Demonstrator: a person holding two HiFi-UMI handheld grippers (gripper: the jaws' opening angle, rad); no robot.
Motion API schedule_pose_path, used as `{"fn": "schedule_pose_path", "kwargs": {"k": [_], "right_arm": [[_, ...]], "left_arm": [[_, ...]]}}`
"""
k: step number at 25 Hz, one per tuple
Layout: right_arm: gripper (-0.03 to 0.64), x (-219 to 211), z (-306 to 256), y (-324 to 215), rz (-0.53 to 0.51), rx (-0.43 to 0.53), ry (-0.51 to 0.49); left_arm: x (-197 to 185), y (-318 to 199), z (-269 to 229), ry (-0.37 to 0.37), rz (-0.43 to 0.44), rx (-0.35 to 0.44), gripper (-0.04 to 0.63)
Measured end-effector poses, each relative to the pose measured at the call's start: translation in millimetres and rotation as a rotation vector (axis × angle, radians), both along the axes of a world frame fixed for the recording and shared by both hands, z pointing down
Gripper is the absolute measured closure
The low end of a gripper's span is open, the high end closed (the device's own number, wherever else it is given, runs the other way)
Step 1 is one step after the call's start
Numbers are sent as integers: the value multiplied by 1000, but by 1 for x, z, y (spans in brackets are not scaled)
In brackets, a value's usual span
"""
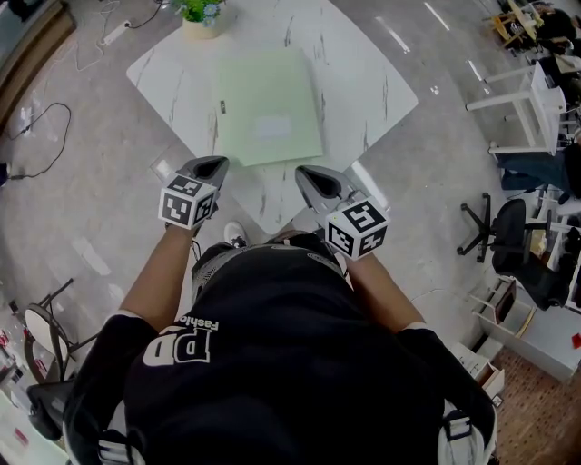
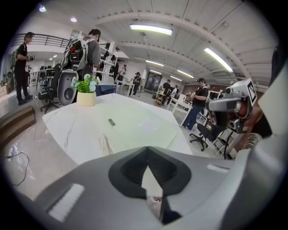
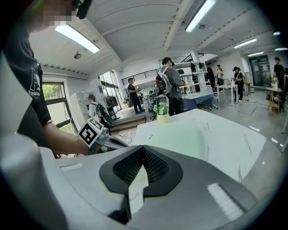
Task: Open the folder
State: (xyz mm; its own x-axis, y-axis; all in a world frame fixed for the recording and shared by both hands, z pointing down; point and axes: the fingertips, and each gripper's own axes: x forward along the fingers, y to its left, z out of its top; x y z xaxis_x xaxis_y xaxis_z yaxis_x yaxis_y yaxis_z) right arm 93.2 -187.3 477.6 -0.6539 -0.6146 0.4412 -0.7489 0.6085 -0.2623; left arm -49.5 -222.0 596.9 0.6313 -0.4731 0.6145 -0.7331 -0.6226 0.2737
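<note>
Two grey hand-held grippers are held side by side over the near corner of the white marble-patterned table (image 1: 363,73), and both are seen closed. The left gripper (image 1: 214,163) is poised at the table's near-left edge, its jaws brought together at the tips with nothing caught between them. The right gripper (image 1: 307,173) is set near the near-right corner of the pale green flat folder (image 1: 268,107), and its jaws too are pressed together, empty. Black-and-white marker cubes (image 1: 188,202) are carried behind the jaws, close to the wrists.

The folder is laid flat and closed in the middle of the table, just beyond both sets of tips, and contact with either gripper is not seen. A small dark tag (image 1: 222,107) is spotted by its left edge, and a pale rectangular label (image 1: 271,126) is marked on its cover. At the far corner of the table, a cream pot of green leaves and pale flowers (image 1: 201,16) is stood upright, just beyond the folder's far-left corner.

On the grey floor (image 1: 100,218) to the left, dark cables (image 1: 41,136) are trailed; to the right, a black office chair (image 1: 504,232) is parked well apart from the table. Several people (image 2: 199,96) are picked up through both gripper views, standing beyond the table.
</note>
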Motion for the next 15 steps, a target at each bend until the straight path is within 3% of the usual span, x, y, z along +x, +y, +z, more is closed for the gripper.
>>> {"fn": "schedule_pose_path", "kwargs": {"k": [15], "right_arm": [[618, 7, 3, -2, 9, -6, -2]], "left_arm": [[-3, 1, 35, -44, 0, -39, 545]]}}
